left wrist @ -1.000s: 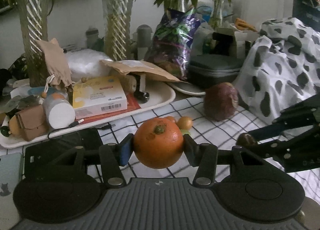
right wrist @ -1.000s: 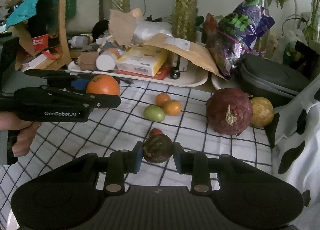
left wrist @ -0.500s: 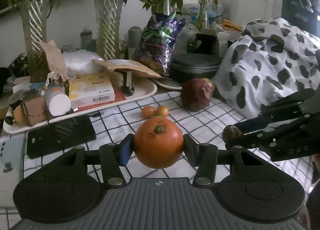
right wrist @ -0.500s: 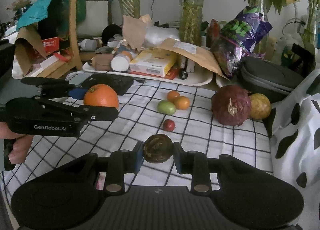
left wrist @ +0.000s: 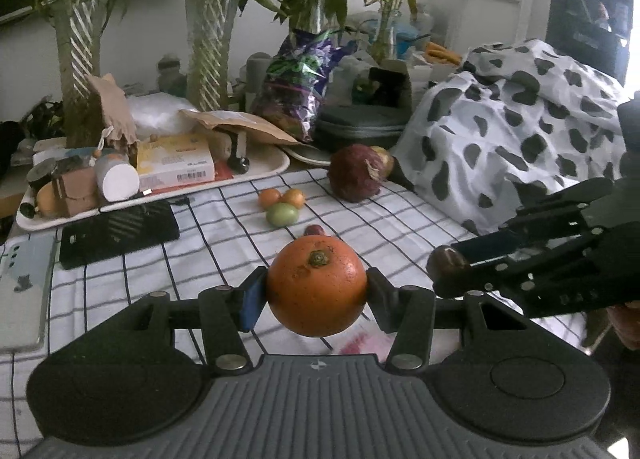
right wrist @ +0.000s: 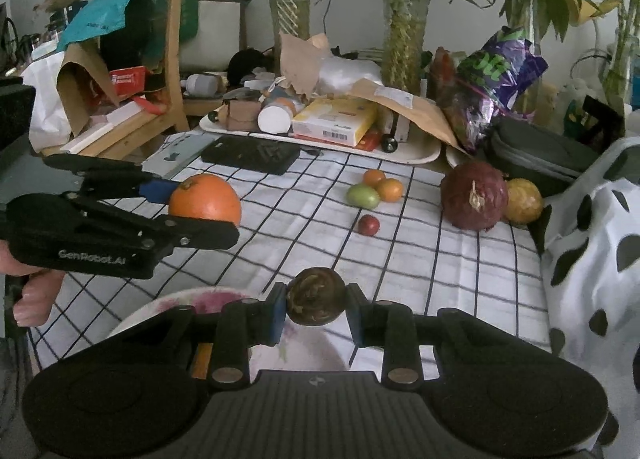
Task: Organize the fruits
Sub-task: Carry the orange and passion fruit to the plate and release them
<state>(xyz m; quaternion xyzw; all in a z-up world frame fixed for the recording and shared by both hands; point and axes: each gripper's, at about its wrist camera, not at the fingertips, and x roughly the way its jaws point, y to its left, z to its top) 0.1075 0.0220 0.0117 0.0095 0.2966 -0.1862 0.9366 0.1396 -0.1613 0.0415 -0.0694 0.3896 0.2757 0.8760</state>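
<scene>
My left gripper [left wrist: 316, 293] is shut on a large orange [left wrist: 317, 288] and holds it above the checked cloth; the orange also shows in the right wrist view [right wrist: 205, 199]. My right gripper [right wrist: 316, 309] is shut on a small dark brown fruit [right wrist: 316, 296], over the rim of a white floral plate [right wrist: 176, 305]. On the cloth lie a green fruit [right wrist: 363, 195], two small orange fruits [right wrist: 389, 189], a small red fruit [right wrist: 368, 224], a big dark red fruit [right wrist: 474, 195] and a yellow fruit [right wrist: 523, 201].
A cluttered white tray [right wrist: 424, 153] with boxes stands at the back, with a black flat device [right wrist: 250, 153] in front of it. Plant vases [right wrist: 404, 39] and a purple bag [right wrist: 494, 79] stand behind. A spotted cloth [right wrist: 592, 259] lies at the right.
Both grippers have pulled back toward the near edge of the table with their fruits. The white plate has come into the right wrist view under the right gripper.
</scene>
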